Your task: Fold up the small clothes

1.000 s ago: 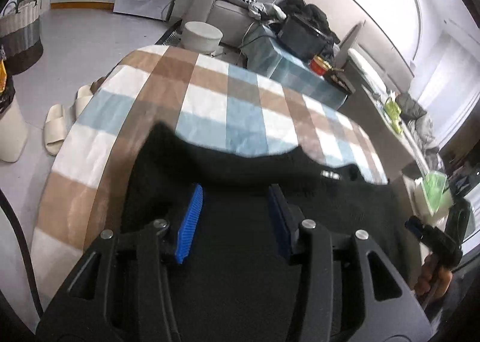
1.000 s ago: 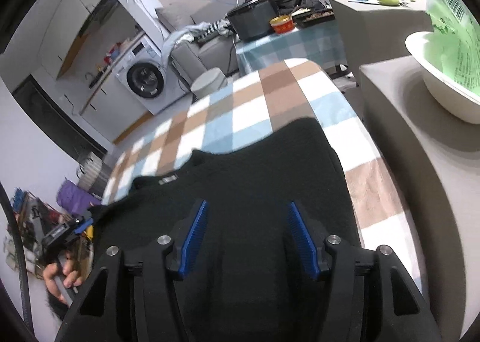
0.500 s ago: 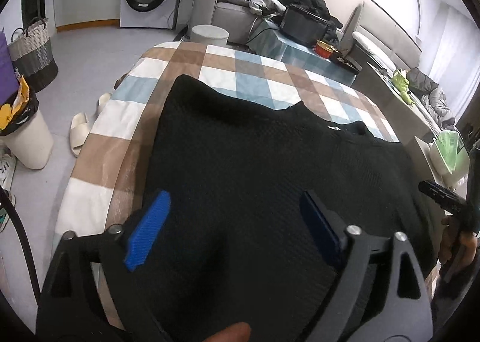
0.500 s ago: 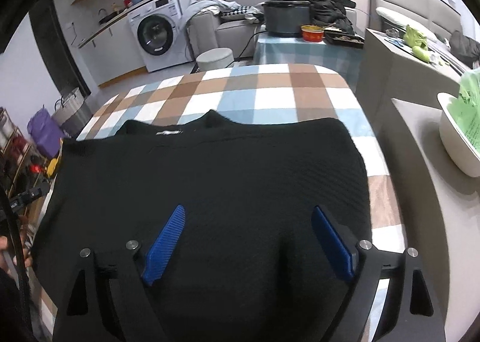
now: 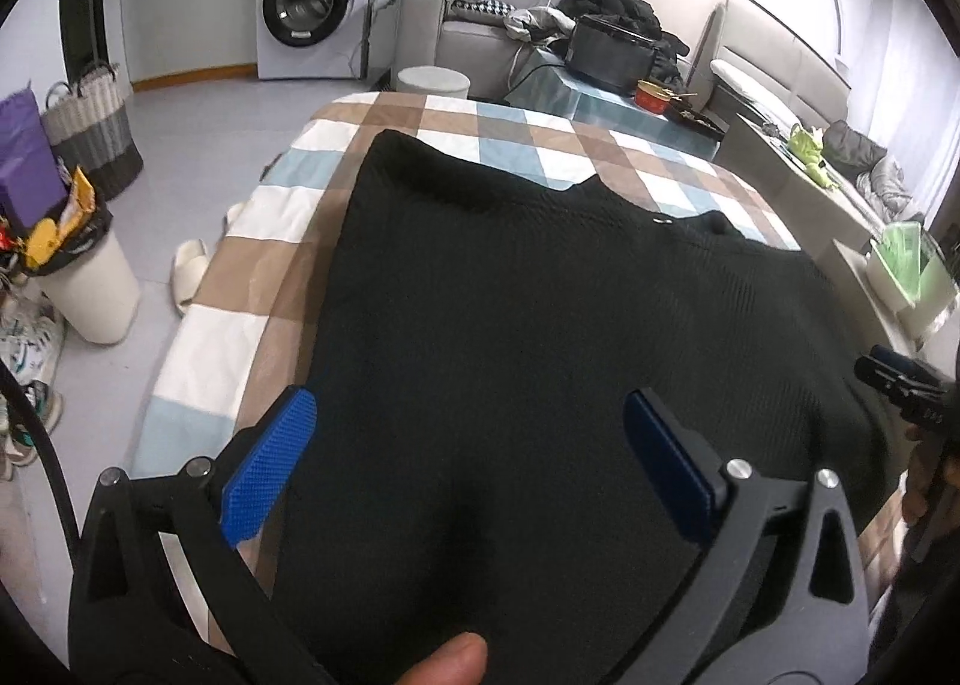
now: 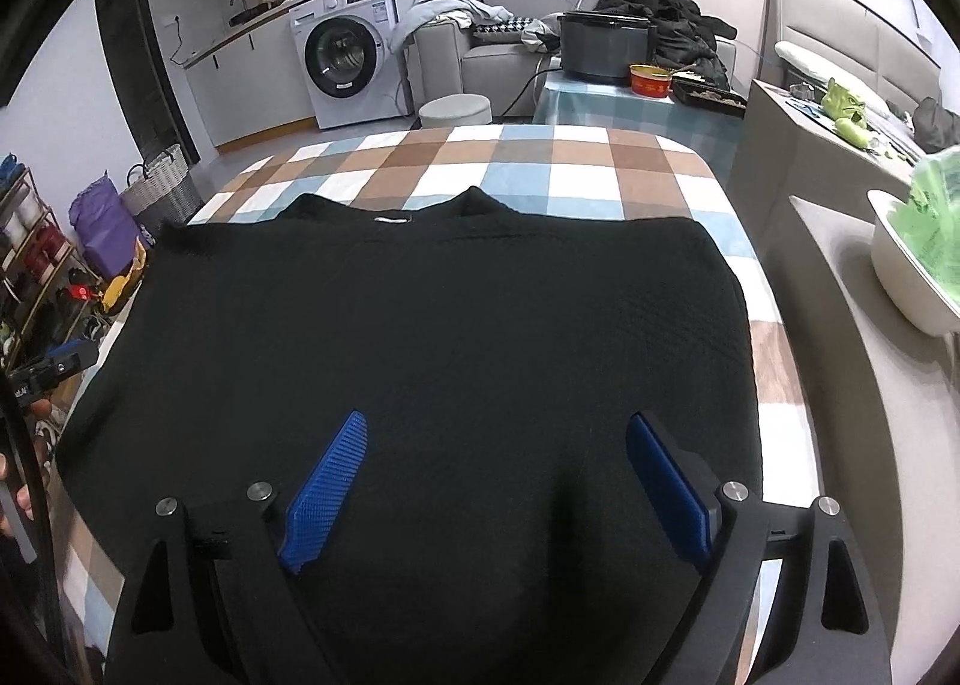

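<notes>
A black knit top (image 5: 540, 277) lies spread flat on the checked tablecloth (image 5: 510, 126), neckline and label at the far side. My left gripper (image 5: 468, 403) hovers over its near left part; the jaws are opening, with only flat fabric below and nothing pinched between the blue pads (image 5: 270, 463). In the right wrist view the same top (image 6: 432, 313) fills the middle of the table (image 6: 540, 156). Above its near right part my right gripper (image 6: 497, 422) stands wide open, holding nothing. A fingertip (image 5: 450, 655) shows at the bottom edge.
A white bin (image 5: 90, 289) and slippers (image 5: 189, 271) sit on the floor left of the table. On the right, a grey ledge (image 6: 840, 325) carries a white basin (image 6: 900, 271). Beyond the table stand a round stool (image 6: 456, 111) and a side table with a cooker (image 6: 606, 54).
Both grippers have let go of the black top, opened wide and drawn back toward the near edge. The top now lies flat and spread out.
</notes>
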`<state>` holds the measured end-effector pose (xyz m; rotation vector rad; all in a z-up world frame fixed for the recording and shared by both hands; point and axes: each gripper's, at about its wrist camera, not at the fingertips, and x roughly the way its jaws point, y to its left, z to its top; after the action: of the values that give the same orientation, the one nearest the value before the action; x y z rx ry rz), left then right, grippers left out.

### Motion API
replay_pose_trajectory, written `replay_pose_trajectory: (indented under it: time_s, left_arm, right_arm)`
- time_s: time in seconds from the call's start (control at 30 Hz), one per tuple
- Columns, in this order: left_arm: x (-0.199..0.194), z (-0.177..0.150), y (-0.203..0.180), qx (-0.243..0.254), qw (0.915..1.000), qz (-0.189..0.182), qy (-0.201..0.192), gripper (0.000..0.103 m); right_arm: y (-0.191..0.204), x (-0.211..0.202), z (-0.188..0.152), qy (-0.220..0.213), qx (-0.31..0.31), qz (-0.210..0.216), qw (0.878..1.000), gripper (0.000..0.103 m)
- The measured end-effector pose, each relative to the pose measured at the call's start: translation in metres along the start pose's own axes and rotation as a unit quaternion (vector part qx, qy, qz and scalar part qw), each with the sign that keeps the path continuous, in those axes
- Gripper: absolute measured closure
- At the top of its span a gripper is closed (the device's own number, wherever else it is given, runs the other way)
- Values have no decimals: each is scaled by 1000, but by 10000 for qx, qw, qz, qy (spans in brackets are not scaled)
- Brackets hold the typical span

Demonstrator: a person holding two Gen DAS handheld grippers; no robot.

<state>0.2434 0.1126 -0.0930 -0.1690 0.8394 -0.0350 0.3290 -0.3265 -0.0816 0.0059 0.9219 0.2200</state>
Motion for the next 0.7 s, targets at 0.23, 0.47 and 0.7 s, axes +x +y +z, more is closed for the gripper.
replay_pose_trajectory:
  time_s: [0.23, 0.47, 0.7]
  left_arm:
    - [-33, -32, -13, 128, 9998, 54, -161, 1]
    - [-43, -60, -22, 247, 9996, 142, 39, 1]
    - [-53, -72, 4, -101, 9995, 280, 53, 1]
  right_arm:
    - [8, -25, -34, -95, -118, 29, 9999, 13]
    - [-5, -47, -64, -143, -109, -44, 9998, 13]
    - [-51, -68, -89, -58, 372, -166, 9992, 13]
